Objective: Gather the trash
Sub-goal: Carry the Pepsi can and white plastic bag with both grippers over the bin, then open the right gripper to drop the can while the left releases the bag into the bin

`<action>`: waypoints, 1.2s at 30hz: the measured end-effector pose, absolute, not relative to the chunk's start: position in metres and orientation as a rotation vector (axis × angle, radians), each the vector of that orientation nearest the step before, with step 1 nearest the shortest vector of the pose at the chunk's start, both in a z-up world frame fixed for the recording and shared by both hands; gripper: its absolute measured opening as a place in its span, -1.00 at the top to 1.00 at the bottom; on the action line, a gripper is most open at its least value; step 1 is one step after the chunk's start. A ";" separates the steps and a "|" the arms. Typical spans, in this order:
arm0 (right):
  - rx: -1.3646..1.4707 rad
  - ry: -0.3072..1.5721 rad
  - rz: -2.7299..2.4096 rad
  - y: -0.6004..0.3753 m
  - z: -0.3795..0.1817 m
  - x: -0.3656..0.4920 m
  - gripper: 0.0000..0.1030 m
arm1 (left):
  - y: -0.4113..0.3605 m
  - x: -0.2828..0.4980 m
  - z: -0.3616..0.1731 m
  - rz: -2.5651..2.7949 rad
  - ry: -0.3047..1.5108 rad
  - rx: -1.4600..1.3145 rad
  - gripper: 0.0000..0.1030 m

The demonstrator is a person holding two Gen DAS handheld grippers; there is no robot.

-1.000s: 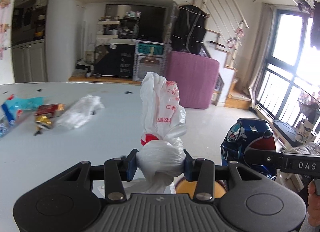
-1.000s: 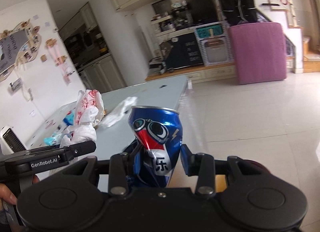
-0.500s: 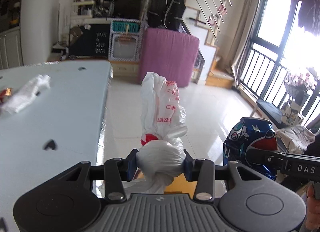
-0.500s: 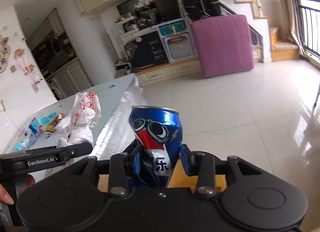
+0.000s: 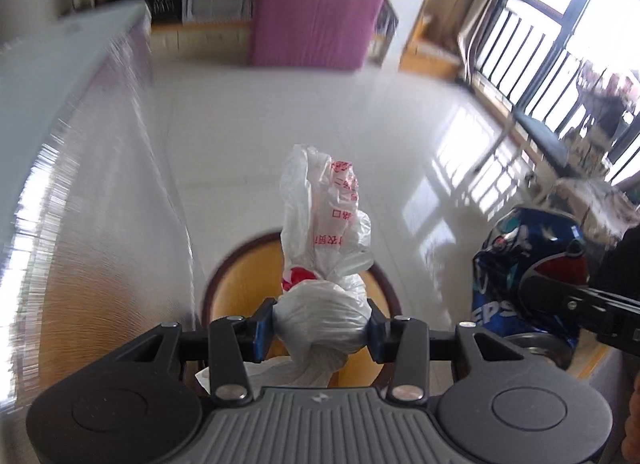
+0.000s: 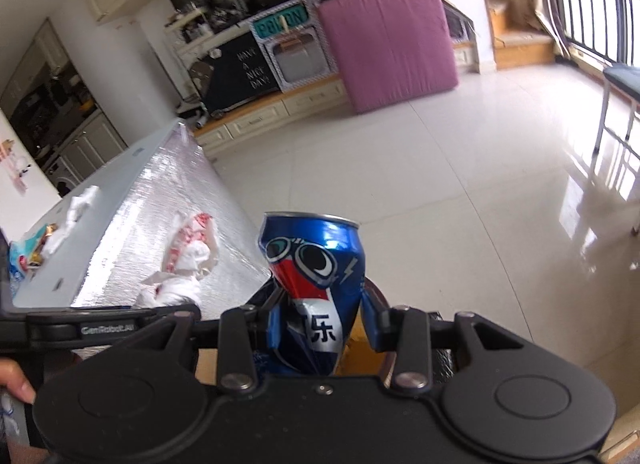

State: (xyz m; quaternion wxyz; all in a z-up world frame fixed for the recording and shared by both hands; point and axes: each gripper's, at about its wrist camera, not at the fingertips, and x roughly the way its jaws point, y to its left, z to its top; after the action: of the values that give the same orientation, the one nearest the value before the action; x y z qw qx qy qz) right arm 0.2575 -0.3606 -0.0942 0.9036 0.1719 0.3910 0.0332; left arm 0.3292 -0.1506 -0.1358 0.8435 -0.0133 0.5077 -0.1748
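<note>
Setting: a lived-in home, open-plan living room and kitchen. From my right wrist view I log cream kitchen cabinets (image 6: 86, 144) at 10 o'clock, a chalkboard sign (image 6: 250, 72) and pink mattress (image 6: 386, 40) at 12, wooden stairs (image 6: 520, 38) at 1, tiled floor (image 6: 440, 184).

Motion-blurred surface (image 5: 60, 168) at left; round yellow bin (image 5: 248, 276) mostly hidden behind knotted bag (image 5: 320, 304); crushed can (image 6: 316, 284) base concealed by claw body
</note>
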 end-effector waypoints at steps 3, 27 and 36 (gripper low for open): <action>0.373 0.847 0.060 -0.369 -0.115 0.268 0.22 | -0.164 0.347 -0.170 -0.376 1.166 -0.025 0.12; 0.355 1.164 0.117 -0.323 -0.261 0.364 0.21 | -0.155 0.411 -0.288 -0.234 1.313 -0.085 0.11; 0.318 1.194 0.136 -0.318 -0.266 0.355 -0.30 | -0.168 0.411 -0.313 -0.287 1.379 -0.103 0.11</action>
State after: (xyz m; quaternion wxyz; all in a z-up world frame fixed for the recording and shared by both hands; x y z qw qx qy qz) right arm 0.3546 -0.3183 -0.2655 0.8129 0.1491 0.5594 0.0636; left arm 0.4110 -0.1681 -0.3133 0.7610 -0.0472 0.6335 -0.1319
